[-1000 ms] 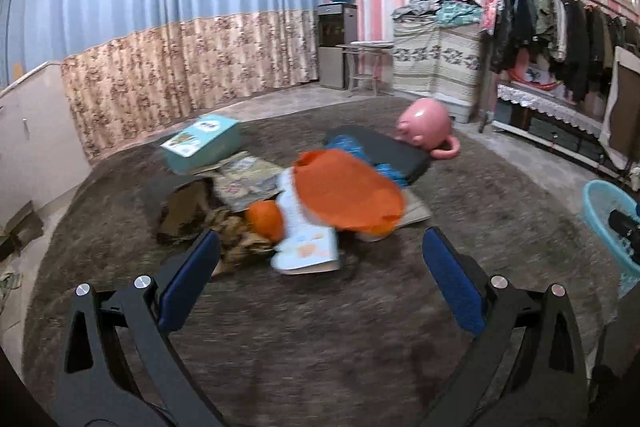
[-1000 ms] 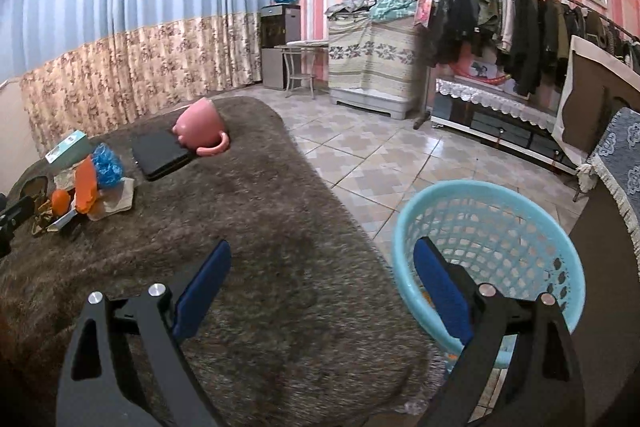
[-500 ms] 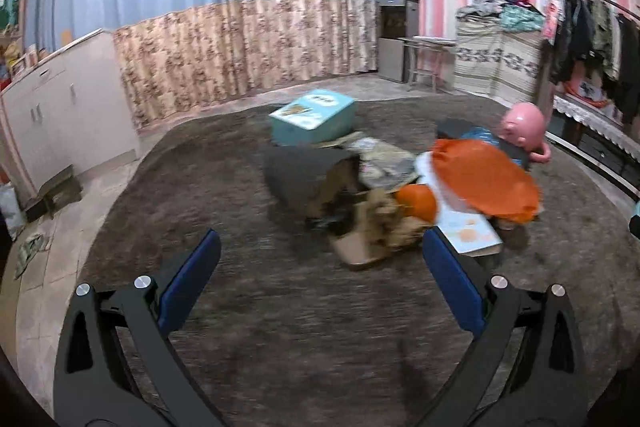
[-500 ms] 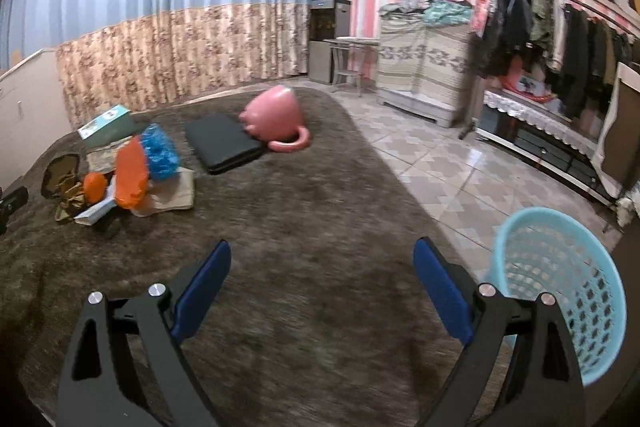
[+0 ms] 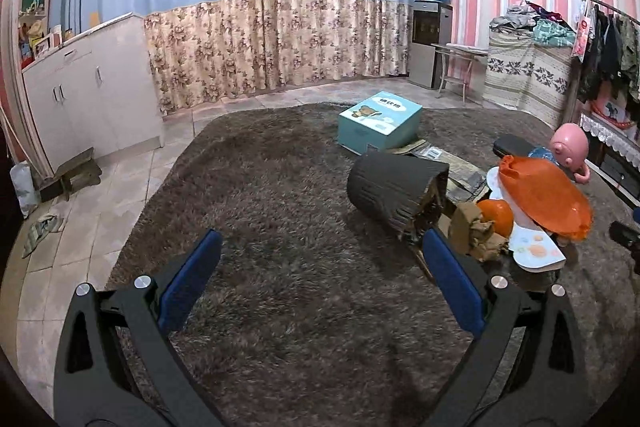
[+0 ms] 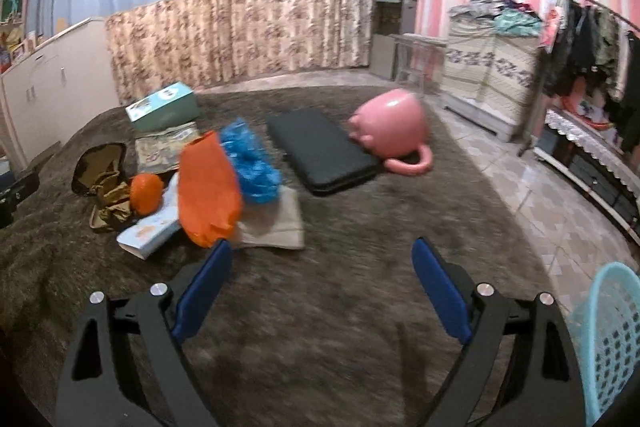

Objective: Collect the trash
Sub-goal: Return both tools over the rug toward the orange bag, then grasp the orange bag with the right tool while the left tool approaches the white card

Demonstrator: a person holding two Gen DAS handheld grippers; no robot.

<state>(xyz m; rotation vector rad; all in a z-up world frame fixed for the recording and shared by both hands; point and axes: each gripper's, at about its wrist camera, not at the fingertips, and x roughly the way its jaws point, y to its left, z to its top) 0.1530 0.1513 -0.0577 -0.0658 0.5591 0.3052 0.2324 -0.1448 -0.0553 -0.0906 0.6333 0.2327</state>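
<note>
A pile of trash lies on the brown rug (image 5: 280, 195): an orange plastic bag (image 6: 206, 183), a blue crumpled bag (image 6: 250, 163), an orange ball (image 6: 146, 193), brown paper scraps (image 6: 110, 205) and a white booklet (image 6: 150, 231). In the left wrist view the orange bag (image 5: 544, 197) and a tipped dark bin (image 5: 394, 189) sit at right. My left gripper (image 5: 320, 281) is open over bare rug, left of the pile. My right gripper (image 6: 322, 281) holds nothing; its jaws are closing slightly, just right of the orange bag. A light blue basket (image 6: 612, 343) stands at lower right.
A teal box (image 5: 378, 119), a black flat case (image 6: 322, 151) and a pink pig-shaped cup (image 6: 394, 131) lie on the rug. White cabinets (image 5: 88, 95) stand left, curtains behind, a clothes rack (image 6: 592, 43) and tiled floor at right.
Both views swung left. The pile slid to the right edge of the left view. In the right view the basket moved to the lower right corner and the pile came closer.
</note>
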